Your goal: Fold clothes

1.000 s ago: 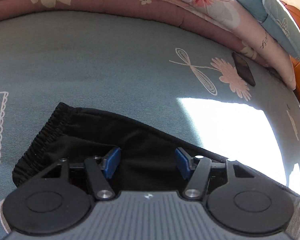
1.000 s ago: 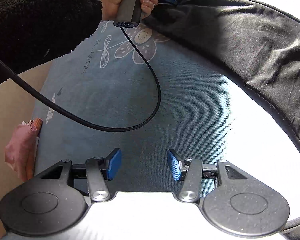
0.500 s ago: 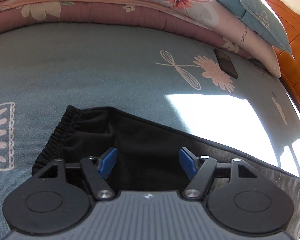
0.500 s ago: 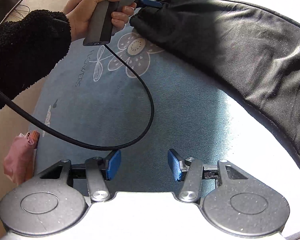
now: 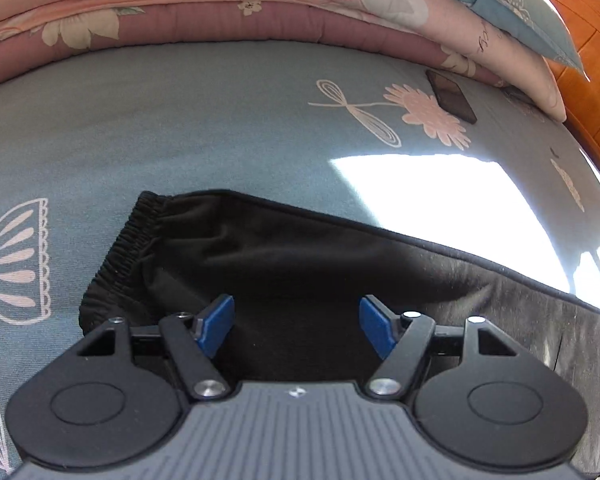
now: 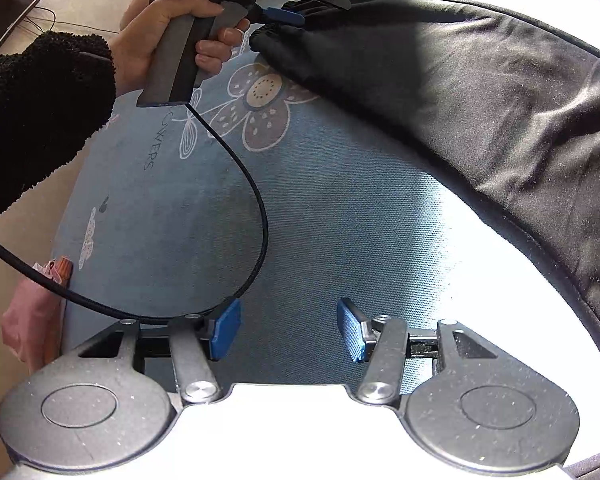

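A black garment (image 5: 300, 264) with an elastic cuff (image 5: 128, 248) lies flat on the blue patterned bedsheet (image 5: 180, 120). My left gripper (image 5: 296, 328) hovers over it just behind the cuff, open, with the cloth below the blue pads and not pinched. In the right wrist view the garment (image 6: 480, 92) runs across the upper right, partly in bright sun. My right gripper (image 6: 289, 330) is open over bare sheet (image 6: 320, 220), apart from the cloth. At the top of that view a hand (image 6: 160, 36) holds the left gripper (image 6: 296, 12) at the garment's end.
A folded pink floral quilt (image 5: 220, 12) and a pillow (image 5: 520, 12) line the far side, by a wooden headboard (image 5: 580, 60). A dark phone (image 5: 451, 96) lies on the sheet. A black cable (image 6: 256, 200) loops over the bed. A pink item (image 6: 32, 320) hangs at the bed's left edge.
The left gripper's jaws have widened and it has drawn back, so more of the cuff and garment shows. In the right wrist view the hand holding it has shifted right. The right gripper stayed put.
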Tool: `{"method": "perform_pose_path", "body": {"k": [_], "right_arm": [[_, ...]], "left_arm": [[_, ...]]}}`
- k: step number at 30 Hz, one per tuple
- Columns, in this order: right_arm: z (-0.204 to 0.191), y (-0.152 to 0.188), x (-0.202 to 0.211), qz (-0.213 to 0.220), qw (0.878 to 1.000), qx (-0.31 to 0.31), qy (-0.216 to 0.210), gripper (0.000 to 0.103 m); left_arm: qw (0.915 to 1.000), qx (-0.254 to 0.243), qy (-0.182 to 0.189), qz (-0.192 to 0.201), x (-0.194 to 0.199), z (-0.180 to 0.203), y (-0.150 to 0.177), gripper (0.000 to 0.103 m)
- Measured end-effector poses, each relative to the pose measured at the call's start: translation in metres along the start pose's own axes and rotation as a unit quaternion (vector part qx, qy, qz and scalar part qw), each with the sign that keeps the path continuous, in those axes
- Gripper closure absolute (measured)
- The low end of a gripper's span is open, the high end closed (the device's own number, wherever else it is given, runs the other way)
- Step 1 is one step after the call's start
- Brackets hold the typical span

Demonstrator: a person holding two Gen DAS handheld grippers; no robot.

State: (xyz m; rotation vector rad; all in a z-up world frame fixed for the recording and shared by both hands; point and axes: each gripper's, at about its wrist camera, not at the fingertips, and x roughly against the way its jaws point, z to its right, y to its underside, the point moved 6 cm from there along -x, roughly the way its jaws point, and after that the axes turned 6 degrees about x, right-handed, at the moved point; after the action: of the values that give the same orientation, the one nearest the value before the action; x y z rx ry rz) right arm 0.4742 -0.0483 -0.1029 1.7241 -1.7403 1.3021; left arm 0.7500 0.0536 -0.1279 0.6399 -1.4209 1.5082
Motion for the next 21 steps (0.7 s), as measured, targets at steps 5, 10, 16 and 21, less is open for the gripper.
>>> {"method": "perform_pose_path", "body": {"k": [5, 10, 16, 21], "right_arm": [[0.002, 0.005, -0.003, -0.002, 1.000, 0.000, 0.003, 0.044], [0.007, 0.010, 0.004, -0.002, 1.000, -0.004, 0.007, 0.044], [0.012, 0.010, 0.019, 0.011, 1.000, -0.005, 0.008, 0.044], [0.017, 0.024, 0.030, 0.006, 1.000, -0.010, 0.012, 0.043]], "left_arm": [[0.9961, -0.001, -0.080, 0.037, 0.001, -0.007, -0.002, 0.035], [0.9983, -0.035, -0.028, 0.037, 0.021, 0.031, 0.008, 0.034], [0.9925, -0.095, -0.076, -0.011, 0.004, 0.038, 0.037, 0.029], [0.9972, -0.044, -0.061, -0.002, 0.017, 0.052, 0.021, 0.034]]}}
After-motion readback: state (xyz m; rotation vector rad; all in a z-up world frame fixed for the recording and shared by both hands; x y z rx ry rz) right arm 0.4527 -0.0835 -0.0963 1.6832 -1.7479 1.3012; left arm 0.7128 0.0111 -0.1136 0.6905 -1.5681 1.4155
